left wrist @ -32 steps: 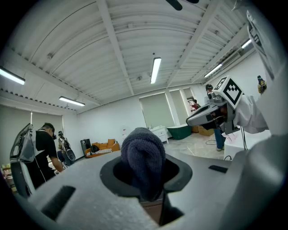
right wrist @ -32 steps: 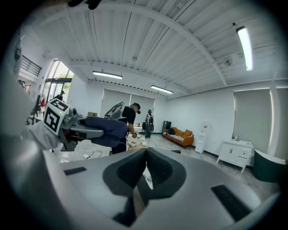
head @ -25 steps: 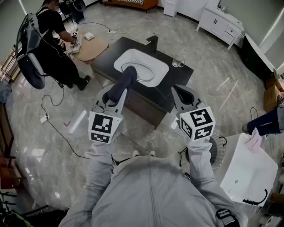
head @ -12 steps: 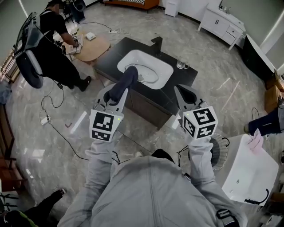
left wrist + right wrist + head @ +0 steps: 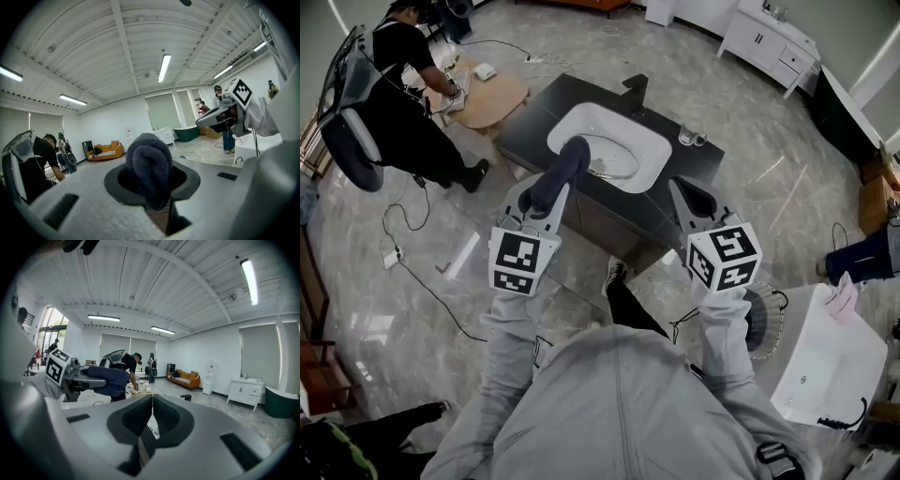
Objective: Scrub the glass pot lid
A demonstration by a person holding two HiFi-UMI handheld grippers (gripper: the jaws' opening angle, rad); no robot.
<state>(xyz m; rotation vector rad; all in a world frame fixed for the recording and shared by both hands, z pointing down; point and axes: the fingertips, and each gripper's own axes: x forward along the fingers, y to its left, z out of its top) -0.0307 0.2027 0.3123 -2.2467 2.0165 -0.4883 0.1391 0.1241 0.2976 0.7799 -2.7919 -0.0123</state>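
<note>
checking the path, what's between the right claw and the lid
Head view: between right claw and lid, only the white sink rim and bare black counter.

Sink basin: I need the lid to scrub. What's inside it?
A round glass lid seems to lie in the white sink basin. The dark cloth shut in the left gripper covers the basin's left part.

- We see a person in black [image 5: 403, 94] bent over at ten o'clock in the head view, just beside a round wooden table [image 5: 497, 101] at eleven.
- At twelve stands a dark counter [image 5: 539, 108], with small clear glasses [image 5: 692, 138] on its right end.
- A white cabinet [image 5: 766, 39] stands at one o'clock.
- A white tub [image 5: 825, 366] sits at four.
- We catch an orange sofa [image 5: 107, 150] far back in the left gripper view.
</note>
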